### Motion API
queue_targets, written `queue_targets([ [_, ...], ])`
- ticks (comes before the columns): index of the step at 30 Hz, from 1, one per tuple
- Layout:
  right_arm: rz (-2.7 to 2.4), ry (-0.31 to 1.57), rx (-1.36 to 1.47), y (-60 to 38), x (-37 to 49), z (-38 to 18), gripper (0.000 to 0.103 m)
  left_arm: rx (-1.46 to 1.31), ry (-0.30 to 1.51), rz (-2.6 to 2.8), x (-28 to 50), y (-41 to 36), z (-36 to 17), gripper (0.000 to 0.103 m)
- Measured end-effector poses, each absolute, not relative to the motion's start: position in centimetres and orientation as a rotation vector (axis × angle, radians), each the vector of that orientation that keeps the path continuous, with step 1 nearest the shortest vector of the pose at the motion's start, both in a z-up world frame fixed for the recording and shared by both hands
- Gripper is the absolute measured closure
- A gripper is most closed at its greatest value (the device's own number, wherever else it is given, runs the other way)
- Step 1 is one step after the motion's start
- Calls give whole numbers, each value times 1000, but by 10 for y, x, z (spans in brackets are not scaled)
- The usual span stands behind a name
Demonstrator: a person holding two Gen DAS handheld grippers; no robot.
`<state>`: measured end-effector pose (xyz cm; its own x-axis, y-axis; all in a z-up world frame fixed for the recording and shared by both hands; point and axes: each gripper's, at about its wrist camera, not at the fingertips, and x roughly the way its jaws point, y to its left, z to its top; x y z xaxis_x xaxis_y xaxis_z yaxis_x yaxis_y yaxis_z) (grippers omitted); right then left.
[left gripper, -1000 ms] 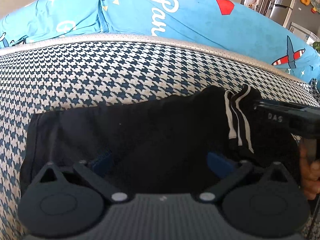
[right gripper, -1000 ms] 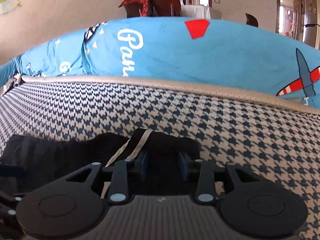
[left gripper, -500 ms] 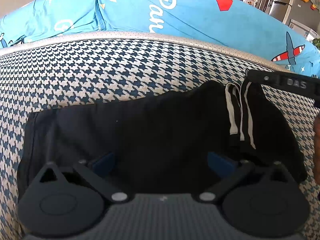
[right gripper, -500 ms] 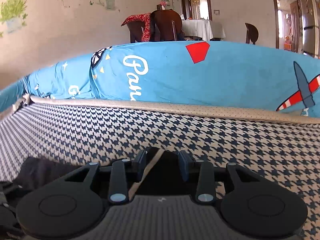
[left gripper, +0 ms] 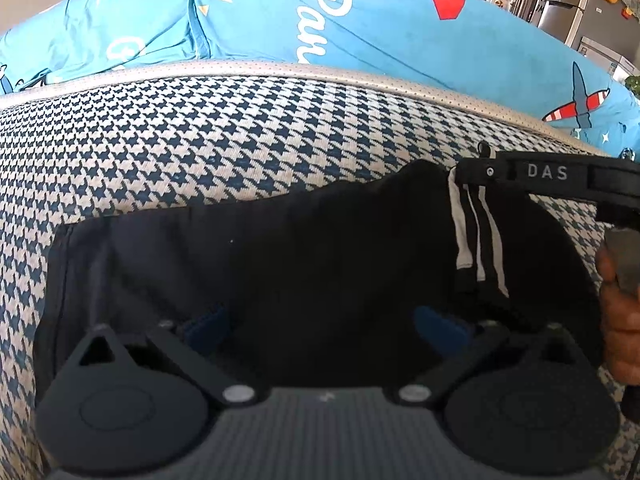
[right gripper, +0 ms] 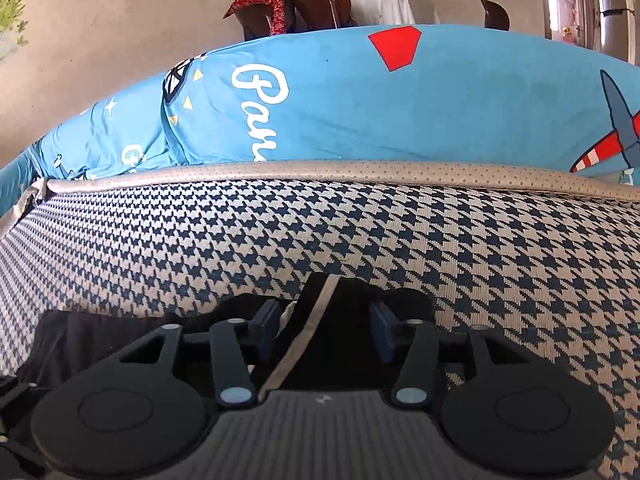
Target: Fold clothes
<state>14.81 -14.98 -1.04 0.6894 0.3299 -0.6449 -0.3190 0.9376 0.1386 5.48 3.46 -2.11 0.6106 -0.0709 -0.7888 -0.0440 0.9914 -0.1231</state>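
A black garment (left gripper: 304, 264) with white side stripes (left gripper: 476, 240) lies spread on the houndstooth cushion (left gripper: 224, 152). My left gripper (left gripper: 322, 326) hovers over its near edge, open, blue pads (left gripper: 204, 326) wide apart with only flat cloth below them. My right gripper (right gripper: 324, 330) is at the garment's right end. Its jaws are opening, and a raised fold with a pale stripe (right gripper: 316, 312) stands between the pads without being pressed. In the left wrist view the right gripper's black body (left gripper: 548, 176) reaches over the striped end, held by a hand (left gripper: 618, 320).
A beige piped edge (right gripper: 360, 170) bounds the cushion at the back, with bright blue printed bedding (right gripper: 360, 100) piled behind it. Bare houndstooth fabric extends beyond and to the right of the garment (right gripper: 520, 264). Chairs and a covered table (right gripper: 380, 8) stand far behind.
The right gripper's jaws have spread apart and let go of the striped fold. In the left wrist view it has moved farther back over the garment's end. The left gripper has stayed put.
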Motion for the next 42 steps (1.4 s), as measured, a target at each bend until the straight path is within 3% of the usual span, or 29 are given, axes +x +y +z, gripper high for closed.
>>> queue_targets([
  [2,347,719,14,-150,142,-5,39,-125,902,-12,54,34,-19,0],
  [9,282,618,-31,-155,102,18,0,-122,870,25,42,49,-14,0],
  [13,260,589,103,-173,79,28,0,-169,868,61,26,60,-17,0],
  [18,218,735,215,-184,75,28,0,-210,880,81,4,68,-24,0],
  [27,232,727,160,-189,57,25,0,-201,859,115,-15,68,-23,0],
  [34,311,725,315,-205,48,22,0,-206,863,126,-19,73,-26,0],
  [42,307,771,228,-192,51,17,0,-171,866,134,-17,70,-30,0],
])
